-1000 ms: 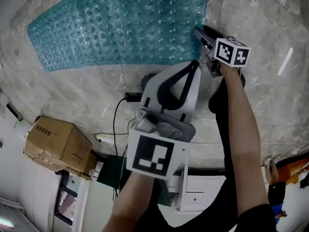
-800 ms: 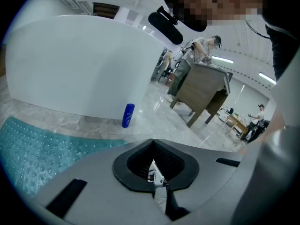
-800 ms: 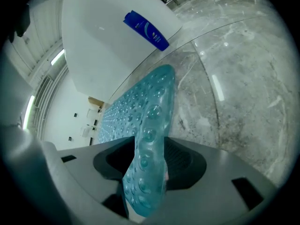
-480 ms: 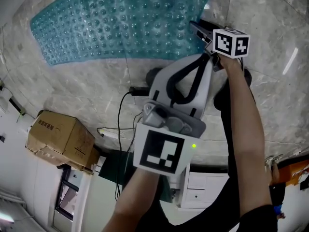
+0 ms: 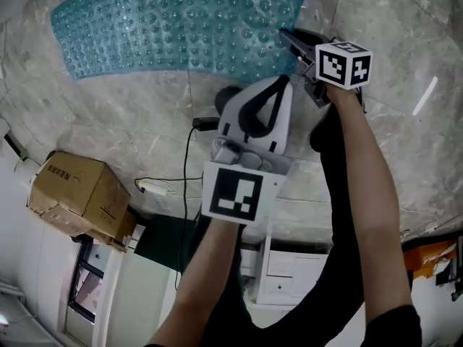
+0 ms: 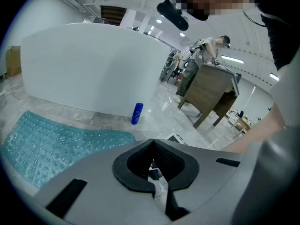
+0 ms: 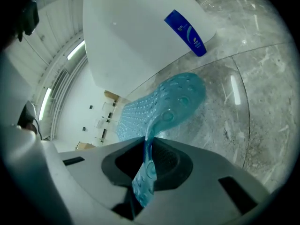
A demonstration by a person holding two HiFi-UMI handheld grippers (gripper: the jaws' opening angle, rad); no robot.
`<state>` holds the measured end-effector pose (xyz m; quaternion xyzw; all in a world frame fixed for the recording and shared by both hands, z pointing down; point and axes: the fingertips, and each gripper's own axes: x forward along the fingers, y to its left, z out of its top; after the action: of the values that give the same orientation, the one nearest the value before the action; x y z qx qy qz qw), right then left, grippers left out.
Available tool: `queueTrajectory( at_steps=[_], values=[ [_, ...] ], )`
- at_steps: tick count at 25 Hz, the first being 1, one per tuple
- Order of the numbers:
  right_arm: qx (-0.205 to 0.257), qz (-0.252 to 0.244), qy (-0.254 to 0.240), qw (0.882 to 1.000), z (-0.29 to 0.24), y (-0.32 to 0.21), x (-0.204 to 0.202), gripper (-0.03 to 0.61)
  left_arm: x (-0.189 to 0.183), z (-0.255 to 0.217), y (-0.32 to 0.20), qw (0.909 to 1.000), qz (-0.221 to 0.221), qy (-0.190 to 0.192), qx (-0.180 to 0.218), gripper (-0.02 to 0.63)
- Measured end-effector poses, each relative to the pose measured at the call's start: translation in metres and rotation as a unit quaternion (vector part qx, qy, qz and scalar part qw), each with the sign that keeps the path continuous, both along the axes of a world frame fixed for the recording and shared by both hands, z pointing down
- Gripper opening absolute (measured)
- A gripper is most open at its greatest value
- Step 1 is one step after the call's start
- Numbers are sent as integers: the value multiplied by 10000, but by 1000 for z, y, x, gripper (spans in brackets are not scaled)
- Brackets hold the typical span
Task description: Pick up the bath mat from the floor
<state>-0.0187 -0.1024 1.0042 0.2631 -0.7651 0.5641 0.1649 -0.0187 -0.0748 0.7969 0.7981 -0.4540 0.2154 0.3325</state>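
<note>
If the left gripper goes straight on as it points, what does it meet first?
Most likely the right end of the bath mat, near where the right gripper pinches its edge. Depth is unclear: the left gripper slants down and may reach bare floor just before it.

Bath mat (image 5: 181, 27) top cut off at edge — corner hidden behind right gripper (image 5: 283, 35).

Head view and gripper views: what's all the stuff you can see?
mat: 1, teal, on the floor, one corner lifted
bottle: 1, blue, upright by the white wall
box: 1, brown, at left
cable: 1, black, on the floor
cabinet: 1, white, under the arms
floor: grey marble
left gripper: white, shut, empty
right gripper: jaws have just been closing, now pinching the mat's corner
</note>
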Motion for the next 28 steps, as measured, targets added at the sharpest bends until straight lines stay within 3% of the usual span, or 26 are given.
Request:
queueTrajectory(
  at_steps=[4,10,18,25,28],
  values=[
    [86,-195,-129,9997,-55,-2,2,38,-10,-32,6,9996,-277,-62,5,5],
    [104,-150,-235,9996,-142,-3,24,34,-6,-111,-12,9983,-440,-42,381,5],
    [125,-174,-614,9979,-272,1,22,32,4,-215,-34,9978,-308,92,578,5],
    [278,-372,-893,9949,-388,4,3,32,-18,-298,-30,9981,94,-66,601,5],
    [279,-356,-1009,9939,-436,12,-10,31,-41,-338,-22,9978,3,-169,643,5]
  ],
)
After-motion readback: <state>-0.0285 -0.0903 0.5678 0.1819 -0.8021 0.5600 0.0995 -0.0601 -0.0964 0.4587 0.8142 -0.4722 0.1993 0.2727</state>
